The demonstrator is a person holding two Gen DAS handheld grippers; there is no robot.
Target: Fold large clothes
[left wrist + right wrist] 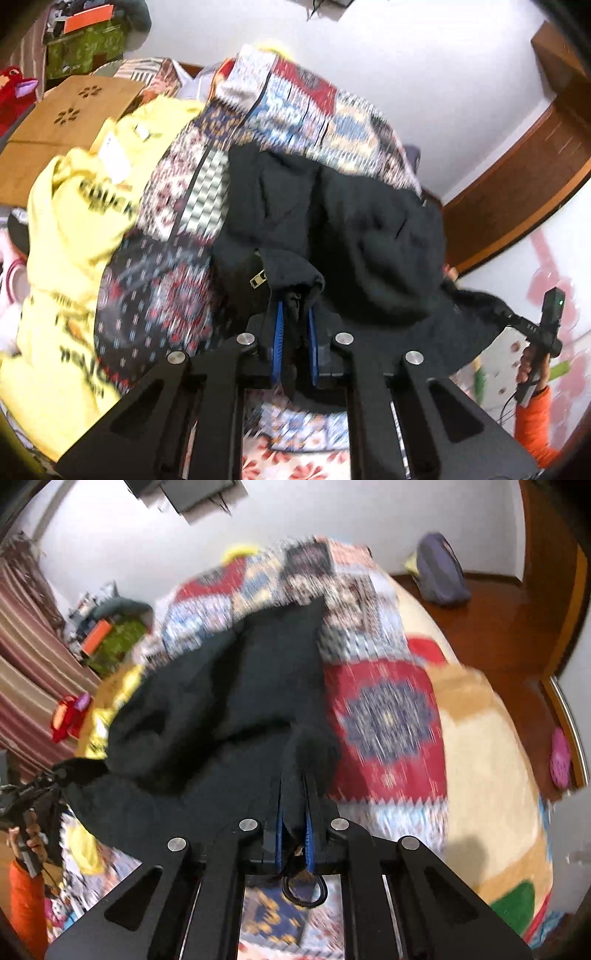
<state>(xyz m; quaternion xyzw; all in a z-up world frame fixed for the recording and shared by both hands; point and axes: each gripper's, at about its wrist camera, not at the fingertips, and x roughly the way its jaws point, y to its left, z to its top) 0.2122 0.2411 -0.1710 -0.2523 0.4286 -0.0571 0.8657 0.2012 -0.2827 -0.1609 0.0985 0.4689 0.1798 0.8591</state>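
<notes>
A large black garment (pixel 332 229) hangs bunched over the patterned bedspread (pixel 303 99). My left gripper (pixel 295 314) is shut on a fold of it near a brass zipper pull (pixel 258 277). My right gripper (pixel 294 786) is shut on another edge of the same black garment (pixel 229 686), with a black drawstring loop (pixel 303 893) dangling below the fingers. The cloth stretches between both grippers. The right gripper also shows at the far right of the left wrist view (pixel 546 325), and the left gripper at the far left of the right wrist view (pixel 26 797). Both views are motion-blurred.
A yellow printed garment (pixel 81 236) lies left of the black one on the bed. A wooden lap table (pixel 62 122) and a green box (pixel 85 48) stand behind it. A beige blanket (pixel 480 760) covers the bed's right side. A purple bag (pixel 441 570) sits on the wooden floor (pixel 509 627).
</notes>
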